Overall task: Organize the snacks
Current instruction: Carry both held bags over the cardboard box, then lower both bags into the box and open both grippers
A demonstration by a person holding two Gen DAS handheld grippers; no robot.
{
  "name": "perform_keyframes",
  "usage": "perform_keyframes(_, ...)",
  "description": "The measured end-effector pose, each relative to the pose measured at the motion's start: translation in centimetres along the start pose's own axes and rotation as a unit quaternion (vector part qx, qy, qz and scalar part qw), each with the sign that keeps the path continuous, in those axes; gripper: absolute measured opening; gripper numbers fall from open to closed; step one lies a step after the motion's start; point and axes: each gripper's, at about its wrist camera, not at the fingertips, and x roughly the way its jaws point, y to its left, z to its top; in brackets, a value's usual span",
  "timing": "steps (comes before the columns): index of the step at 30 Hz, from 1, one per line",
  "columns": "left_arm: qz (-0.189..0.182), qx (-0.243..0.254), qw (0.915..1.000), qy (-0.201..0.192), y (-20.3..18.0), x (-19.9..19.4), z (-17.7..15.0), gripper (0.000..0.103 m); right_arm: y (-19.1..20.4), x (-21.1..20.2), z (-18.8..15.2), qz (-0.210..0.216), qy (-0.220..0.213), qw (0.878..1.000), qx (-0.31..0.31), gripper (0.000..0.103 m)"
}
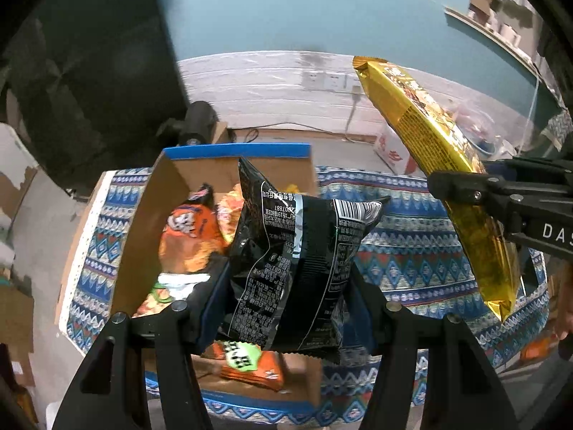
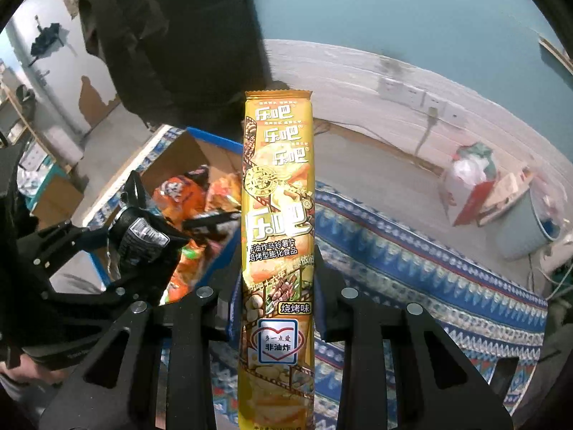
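Both grippers are matte black with angular, cut-out finger arms. Round silver screws stud their joints. The right gripper (image 1: 501,208) carries white letters "DAS".

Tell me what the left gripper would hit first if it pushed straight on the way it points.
Probably the snack packets in the open cardboard box: the left gripper, clamped on the black snack bag, points down over them. Depth is unclear, so the bag itself would likely touch first.

Both grippers, left (image 1: 290,286) and right (image 2: 277,286), angled downward, clamped.

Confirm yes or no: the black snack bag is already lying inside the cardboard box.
No. The black snack bag is clamped in the left gripper, above the cardboard box.
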Motion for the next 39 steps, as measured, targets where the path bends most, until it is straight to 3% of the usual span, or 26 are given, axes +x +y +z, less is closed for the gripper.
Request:
perform_keyframes(21,0.032,-0.082,0.9960,0.015,9.4,1.1,-0.6,0.062,8.2,8.0,4.4,0.061,0.049,0.997,0.001,0.030)
perform_keyframes(30,0.045,-0.110,0.9914,0.054,11.2,3.0,-1.2,0.063,9.1,10.9,4.8,0.068,0.070,0.995,0.021,0.030)
perform_keyframes(34,0.056,-0.123,0.9898,0.047,11.7,2.4,-1.1,0.080,8.9,11.4,4.9,0.074,0.073,0.994,0.036,0.030)
perform_keyframes(39,0.059,-0.121,0.9901,0.039,11.7,1.7,-1.0,0.080,8.8,11.6,5.1,0.090,0.075,0.992,0.052,0.037)
